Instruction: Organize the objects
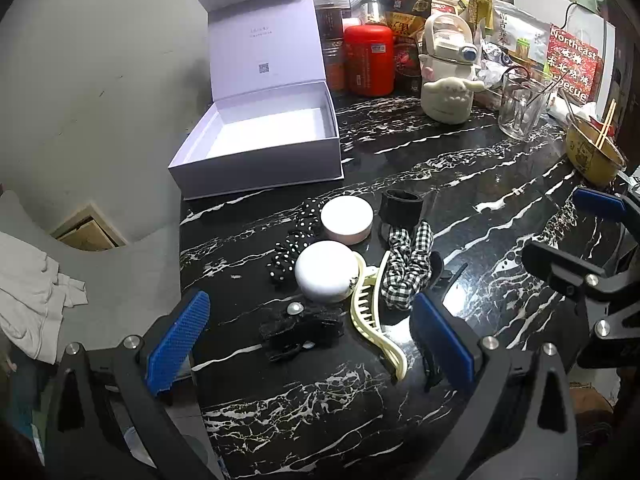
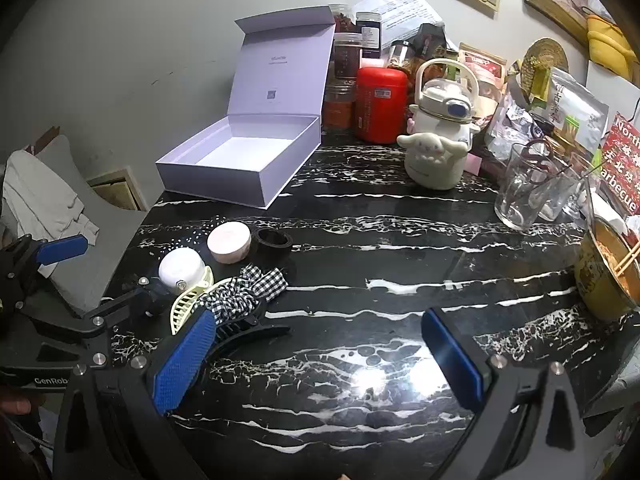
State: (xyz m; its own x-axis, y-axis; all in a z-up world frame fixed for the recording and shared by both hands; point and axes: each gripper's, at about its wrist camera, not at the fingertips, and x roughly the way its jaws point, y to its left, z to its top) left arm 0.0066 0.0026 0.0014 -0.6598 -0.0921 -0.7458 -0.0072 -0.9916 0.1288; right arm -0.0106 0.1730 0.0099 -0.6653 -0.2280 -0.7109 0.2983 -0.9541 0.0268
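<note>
Both our left gripper and right gripper gape wide, empty, lower frame; cream plastic claw clip mid-frame, open lilac cardboard box upper left

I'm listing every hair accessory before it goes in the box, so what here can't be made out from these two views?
- Black claw clip: right wrist view, partly behind the right gripper's blue finger; left wrist view shows only slivers.
- Polka-dot scrunchie: left wrist view, half behind the two white jars; barely visible in the right.
- Dark bow clip: black on black marble, shape unclear.
- Open box: near floor hidden by its front wall.
</note>
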